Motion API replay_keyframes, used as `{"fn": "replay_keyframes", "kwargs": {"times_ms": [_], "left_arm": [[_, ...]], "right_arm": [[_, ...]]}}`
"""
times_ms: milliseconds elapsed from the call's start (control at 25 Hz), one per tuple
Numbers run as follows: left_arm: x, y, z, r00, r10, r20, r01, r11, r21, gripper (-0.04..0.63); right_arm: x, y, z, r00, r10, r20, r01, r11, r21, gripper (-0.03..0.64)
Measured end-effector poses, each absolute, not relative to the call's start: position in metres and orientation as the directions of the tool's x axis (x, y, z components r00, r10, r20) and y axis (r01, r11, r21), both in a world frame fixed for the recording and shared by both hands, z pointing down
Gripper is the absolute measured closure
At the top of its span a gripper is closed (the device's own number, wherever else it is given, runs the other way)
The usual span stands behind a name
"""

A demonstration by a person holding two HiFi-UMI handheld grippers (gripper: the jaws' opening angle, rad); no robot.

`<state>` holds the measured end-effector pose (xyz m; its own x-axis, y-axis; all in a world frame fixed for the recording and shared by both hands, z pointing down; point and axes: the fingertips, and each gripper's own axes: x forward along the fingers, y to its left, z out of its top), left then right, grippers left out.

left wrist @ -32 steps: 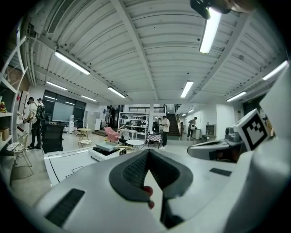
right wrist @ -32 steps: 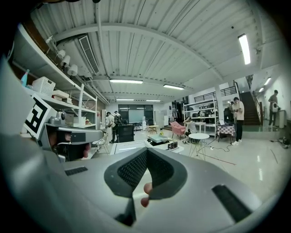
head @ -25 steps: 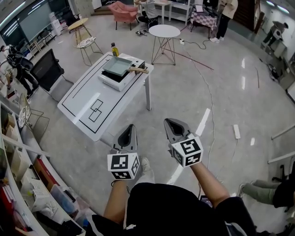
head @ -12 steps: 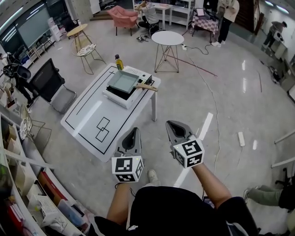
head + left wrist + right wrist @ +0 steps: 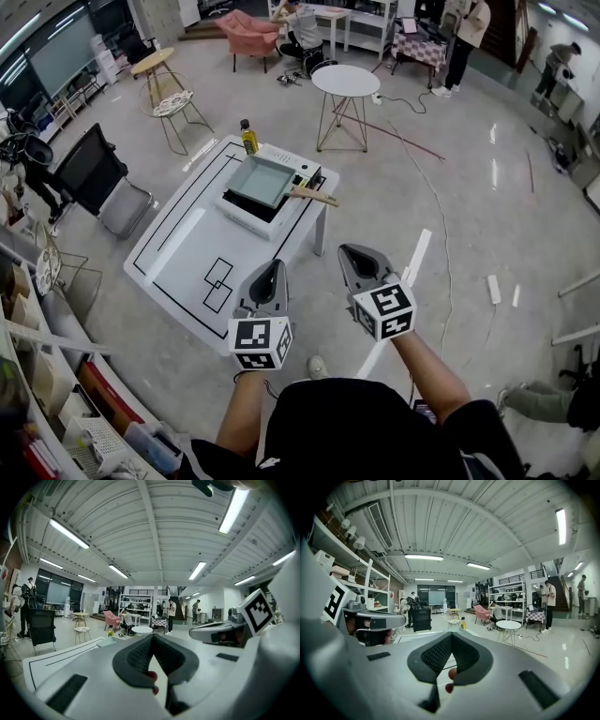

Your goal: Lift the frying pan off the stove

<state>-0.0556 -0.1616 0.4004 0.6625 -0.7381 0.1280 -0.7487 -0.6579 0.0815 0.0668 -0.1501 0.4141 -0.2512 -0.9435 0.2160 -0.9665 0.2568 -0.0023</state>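
A square grey-green frying pan (image 5: 260,180) with a wooden handle (image 5: 315,197) sits on a white portable stove (image 5: 246,207) at the far end of a white table (image 5: 187,253). Both grippers hang in the air short of the table's near corner, well away from the pan. My left gripper (image 5: 273,266) is shut with nothing in it. My right gripper (image 5: 350,250) is shut and empty too. In the left gripper view the closed jaw tips of the left gripper (image 5: 153,637) point toward the pan (image 5: 108,641). In the right gripper view the right gripper (image 5: 451,636) hides the pan.
A yellow oil bottle (image 5: 249,138) stands on the table behind the stove. A black chair (image 5: 86,171) is left of the table, a round white table (image 5: 344,81) beyond it, and shelving (image 5: 37,375) runs along the left. A cable (image 5: 441,244) crosses the floor. People stand far back.
The table, stove and pan have drawn closer and lower in the head view as the person walks toward them. Both grippers stay shut and side by side.
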Motion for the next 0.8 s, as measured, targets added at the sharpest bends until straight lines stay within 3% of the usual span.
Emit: {"fn": "replay_keyframes", "kwargs": {"times_ms": [800], "left_arm": [[-0.060, -0.229, 0.416, 0.657, -0.741, 0.140, -0.754, -0.648, 0.111, 0.585]], "right_arm": [[0.062, -0.219, 0.429, -0.268, -0.933, 0.239, -0.961, 0.278, 0.011, 0.620]]}}
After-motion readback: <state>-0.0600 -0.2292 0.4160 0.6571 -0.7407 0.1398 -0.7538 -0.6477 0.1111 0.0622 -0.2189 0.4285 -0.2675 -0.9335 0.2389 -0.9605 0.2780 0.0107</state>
